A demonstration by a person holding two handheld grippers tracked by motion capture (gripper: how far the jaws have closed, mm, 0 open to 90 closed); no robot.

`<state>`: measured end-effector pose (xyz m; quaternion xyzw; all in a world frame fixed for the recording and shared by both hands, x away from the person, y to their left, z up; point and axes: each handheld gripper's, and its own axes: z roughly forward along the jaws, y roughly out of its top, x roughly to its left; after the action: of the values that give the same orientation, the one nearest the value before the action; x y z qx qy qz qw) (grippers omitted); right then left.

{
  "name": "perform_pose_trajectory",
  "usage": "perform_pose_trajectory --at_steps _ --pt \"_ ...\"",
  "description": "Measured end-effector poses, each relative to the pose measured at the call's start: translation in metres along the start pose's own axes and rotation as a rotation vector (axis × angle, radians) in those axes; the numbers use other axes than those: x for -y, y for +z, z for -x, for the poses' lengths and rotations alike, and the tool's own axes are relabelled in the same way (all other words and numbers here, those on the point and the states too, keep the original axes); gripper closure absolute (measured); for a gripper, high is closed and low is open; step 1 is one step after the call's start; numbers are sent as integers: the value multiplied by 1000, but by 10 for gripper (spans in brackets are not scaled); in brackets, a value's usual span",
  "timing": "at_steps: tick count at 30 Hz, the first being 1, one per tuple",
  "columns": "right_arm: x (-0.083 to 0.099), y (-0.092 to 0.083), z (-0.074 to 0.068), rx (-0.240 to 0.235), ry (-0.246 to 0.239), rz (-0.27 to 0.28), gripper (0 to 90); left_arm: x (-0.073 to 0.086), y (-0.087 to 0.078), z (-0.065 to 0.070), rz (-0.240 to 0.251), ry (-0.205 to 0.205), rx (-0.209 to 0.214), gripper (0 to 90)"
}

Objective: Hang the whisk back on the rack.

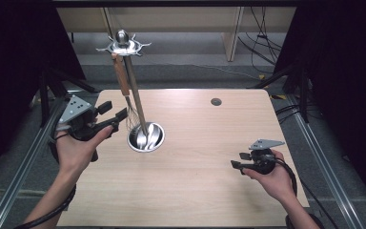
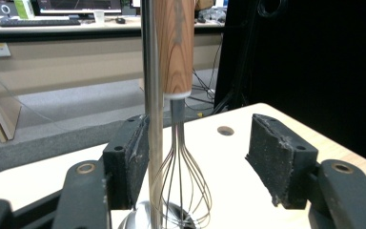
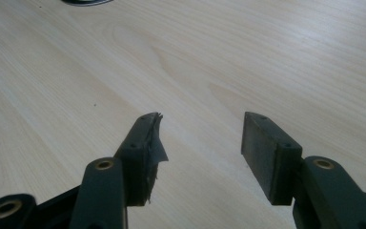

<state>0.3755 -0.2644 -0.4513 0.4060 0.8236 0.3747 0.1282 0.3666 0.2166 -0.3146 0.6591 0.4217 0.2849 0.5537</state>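
Observation:
A steel utensil stand (image 1: 136, 90) rises from a round base (image 1: 146, 137) on the left half of the wooden table (image 1: 200, 143). From its hook crown (image 1: 122, 45) hangs a whisk (image 1: 121, 76) with a wooden handle, its wire head just above the base. My left gripper (image 1: 114, 111) is open, level, just left of the whisk's wires. In the left gripper view the pole (image 2: 151, 95) stands close to the left pad, and the whisk (image 2: 174, 47) hangs between the open jaws (image 2: 198, 157), untouched. My right gripper (image 1: 239, 160) is open and empty over bare table at the front right (image 3: 202, 143).
A small round hole (image 1: 216, 101) marks the table's far side. Metal rails (image 1: 24, 162) run along both sides of the table, with black curtains beyond. Cables (image 1: 262, 43) lie on the floor at the back right.

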Motion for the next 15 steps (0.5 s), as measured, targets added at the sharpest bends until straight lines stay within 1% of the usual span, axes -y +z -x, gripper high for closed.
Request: perform_pose_trajectory --at_steps 2,3,6,7,11,12,14,15 --pt "0 0 0 1 -8 2 486 4 -1 0 -9 2 4 387" --pt "0 -1 -1 -3 16 -8 486 6 -1 1 -10 0 6 387" --pt "0 -1 -1 -2 17 -9 485 12 -2 2 -15 1 8 384" --pt "0 0 0 2 0 -3 485 14 -2 2 -15 0 10 383" --pt "0 0 0 0 6 -4 485 21 -2 4 -26 6 12 380" --pt "0 0 0 1 -6 1 485 22 -1 4 -31 8 13 379" --pt "0 -1 -1 -2 14 -14 485 26 -1 5 -42 14 12 379" --pt "0 -1 -1 -2 14 -13 485 28 -1 5 -45 14 12 379"
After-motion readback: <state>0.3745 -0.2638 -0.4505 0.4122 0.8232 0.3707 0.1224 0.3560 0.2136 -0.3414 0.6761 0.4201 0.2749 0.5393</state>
